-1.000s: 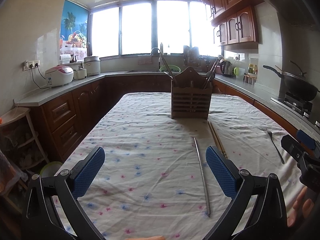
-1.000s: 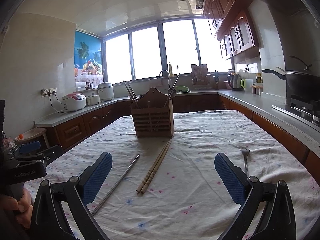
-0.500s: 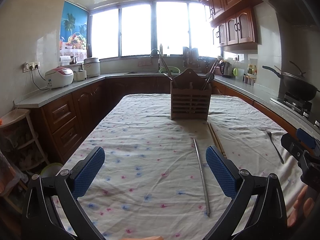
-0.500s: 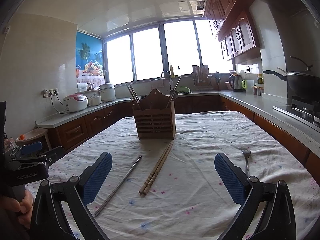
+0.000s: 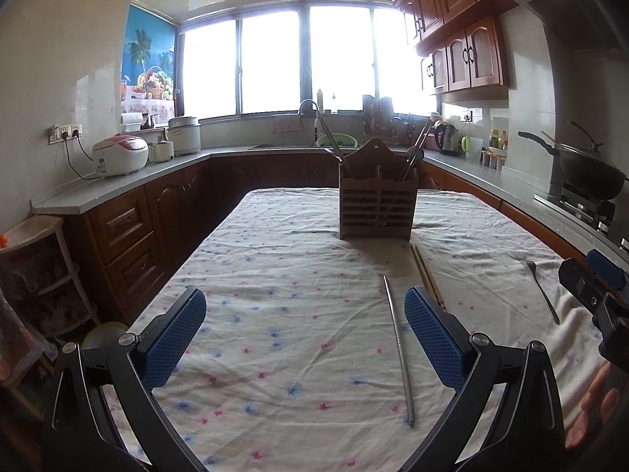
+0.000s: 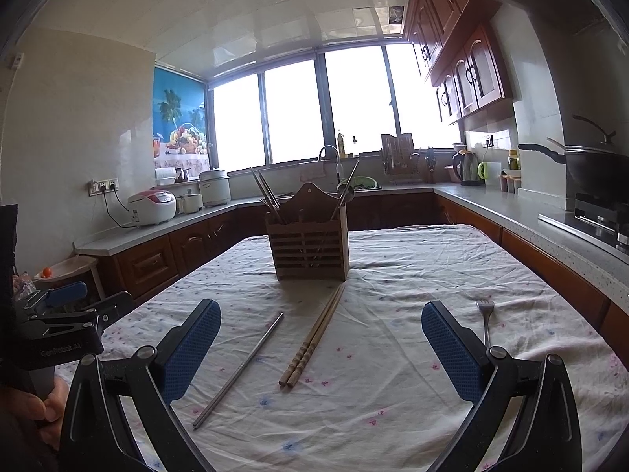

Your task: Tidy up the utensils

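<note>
Both sets of tongs were spread wide with nothing in them, the left tongs [image 5: 304, 338] and the right tongs [image 6: 320, 348] just hovering over the near end of the surface [image 6: 393, 424], which had a flowery cloth over it. Loose stuff I counted: one pair of wooden chopsticks [image 6: 312, 340] lying side by side and touching, pointing at the wooden utensil holder [image 6: 310, 246] in the middle toward the far edge; one steel chopstick [image 6: 240, 367] just left of them (looked like a single rod, could've been two pressed together, hard to tell); and one fork [image 6: 485, 320] over toward the right edge. The holder already had a few utensils poking out. My guess is all of it's light and stiff, nothing breakable, but the steel one looked slick and thin, lying flat on soft cloth, so I'd pinch it around mid-length, across the rod. The wooden pair probably grips easier, ribbed ends and all. Fork, I'd go for the handle.
</note>
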